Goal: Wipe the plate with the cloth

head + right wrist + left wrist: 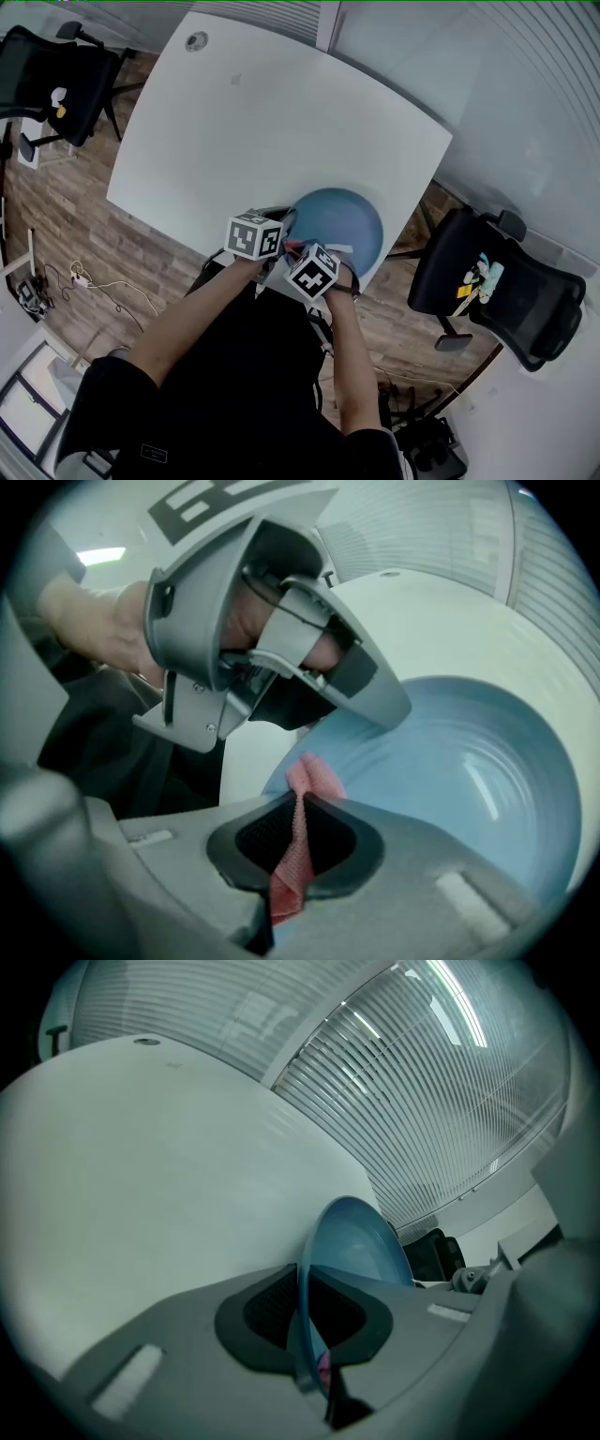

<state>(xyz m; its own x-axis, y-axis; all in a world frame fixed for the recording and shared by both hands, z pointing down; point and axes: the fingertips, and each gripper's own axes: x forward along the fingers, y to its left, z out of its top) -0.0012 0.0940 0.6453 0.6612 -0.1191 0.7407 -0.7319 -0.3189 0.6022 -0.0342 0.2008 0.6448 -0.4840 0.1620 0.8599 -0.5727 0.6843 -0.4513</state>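
Blue plate point(469, 761), at the table point(244, 122) edge, is clamped at its rim by the down-tilted left hand-held gripper point(305, 1324). The right hand-held gripper point(295, 841) pinches a pink cloth point(314, 778) beside it.

Bright, even indoor light; ceiling strip lights point(457, 1002) glare in the left gripper view, and a soft highlight streaks the plate point(483, 794). Both gripper views bend hard at the edges, with black vignetted corners. The nearest foreground is soft, the cloth point(298, 850) fairly sharp, and shadows are faint.

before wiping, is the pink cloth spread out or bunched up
Bunched: the pink mesh cloth sits pinched as a narrow strip between the jaws of the right gripper.
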